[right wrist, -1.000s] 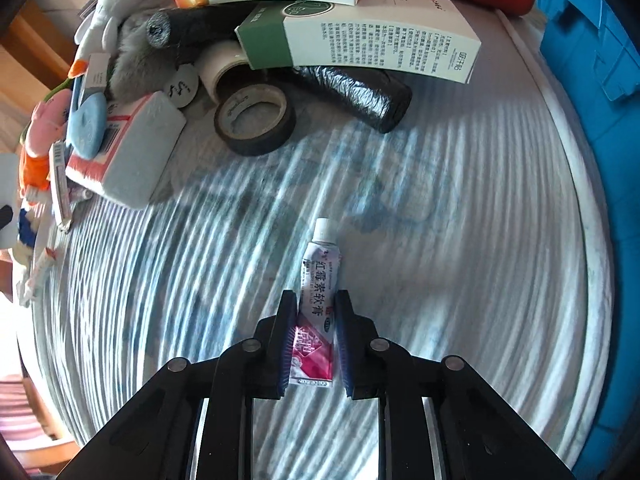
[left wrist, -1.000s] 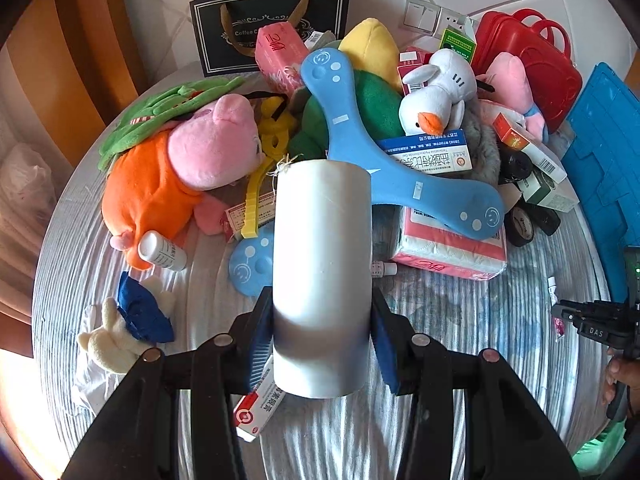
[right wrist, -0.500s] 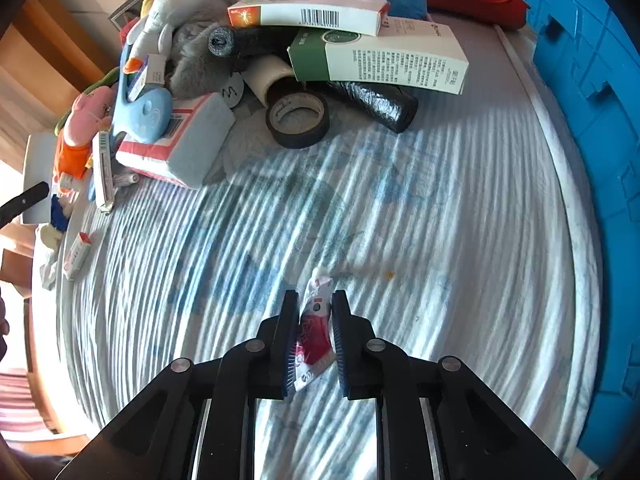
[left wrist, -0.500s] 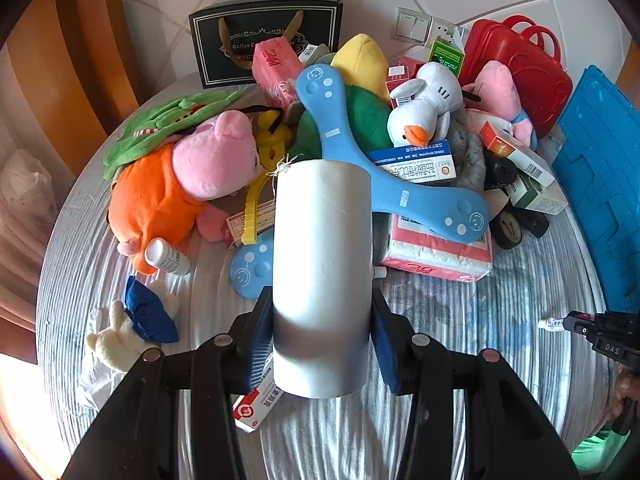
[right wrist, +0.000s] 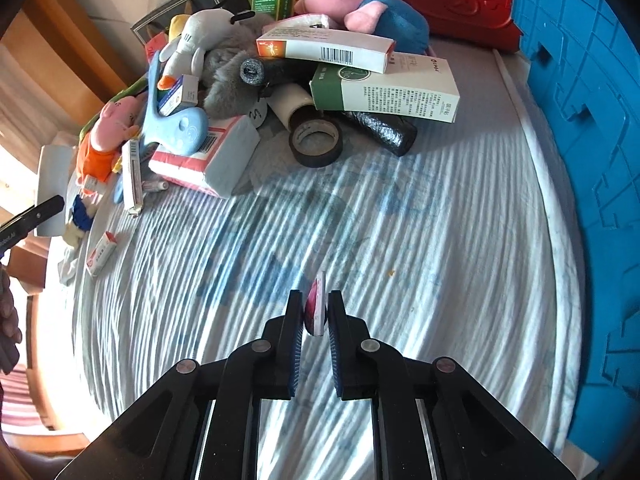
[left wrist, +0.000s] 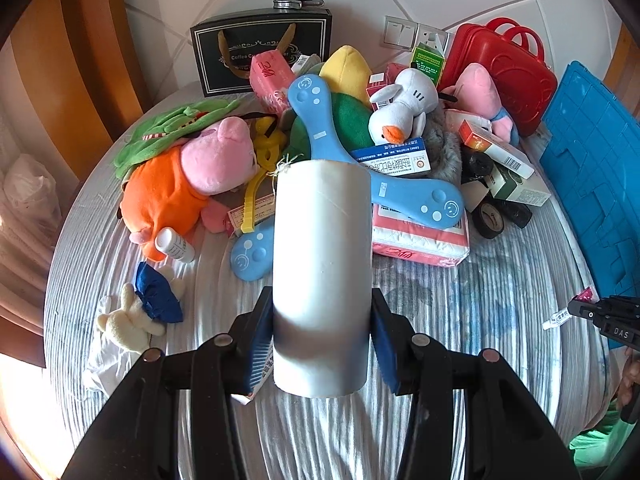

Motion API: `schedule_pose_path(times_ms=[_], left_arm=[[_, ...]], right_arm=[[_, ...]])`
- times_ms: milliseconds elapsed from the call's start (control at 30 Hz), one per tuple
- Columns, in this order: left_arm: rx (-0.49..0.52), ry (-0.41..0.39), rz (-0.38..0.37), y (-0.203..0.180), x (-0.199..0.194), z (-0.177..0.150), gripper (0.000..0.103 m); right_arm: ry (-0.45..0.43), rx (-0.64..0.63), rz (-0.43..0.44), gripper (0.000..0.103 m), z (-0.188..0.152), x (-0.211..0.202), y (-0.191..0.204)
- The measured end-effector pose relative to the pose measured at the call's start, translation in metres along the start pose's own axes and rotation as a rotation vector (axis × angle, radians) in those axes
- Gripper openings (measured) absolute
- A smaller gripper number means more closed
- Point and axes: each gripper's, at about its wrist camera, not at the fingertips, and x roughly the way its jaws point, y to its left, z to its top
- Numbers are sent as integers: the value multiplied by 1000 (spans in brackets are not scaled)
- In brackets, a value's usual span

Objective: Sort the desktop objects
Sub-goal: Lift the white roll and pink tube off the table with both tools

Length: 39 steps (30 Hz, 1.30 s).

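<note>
My left gripper (left wrist: pixel 322 336) is shut on a white cylinder (left wrist: pixel 322 264) and holds it above the table's near side. My right gripper (right wrist: pixel 314 312) is shut on a small pink and white ointment tube (right wrist: pixel 316 308), lifted off the striped cloth; the tube also shows in the left wrist view (left wrist: pixel 558 320) at the far right. A heap of plush toys, medicine boxes and tissue packs fills the far half of the round table (left wrist: pixel 500 320): a pink pig in orange (left wrist: pixel 180 184), a blue boomerang toy (left wrist: pixel 360 184), a white duck (left wrist: pixel 400 112).
A blue crate (left wrist: pixel 596 184) stands at the right edge, also in the right wrist view (right wrist: pixel 600 120). A red case (left wrist: pixel 504 68) and a black gift bag (left wrist: pixel 260 52) stand at the back. Black tape roll (right wrist: pixel 316 142), a white bottle (left wrist: pixel 174 244), a small plush (left wrist: pixel 136 316).
My right gripper has lifted the ointment tube off the cloth and pulled back, with the tube turning edge-on. My left gripper has risen slightly with the white cylinder.
</note>
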Motion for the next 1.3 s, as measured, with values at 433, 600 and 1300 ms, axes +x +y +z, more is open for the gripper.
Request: schedule_pose_path(times_ms=[433, 600, 1300], left_arm=[[-2, -60, -7, -18, -44, -1, 44], [16, -90, -23, -35, -65, 4, 44], [112, -263, -71, -145, -169, 35, 44]], right_arm=[[-72, -78, 36, 12, -2, -59, 17], [-100, -123, 49, 12, -2, -87, 29], [-328, -222, 174, 12, -6, -236, 20]])
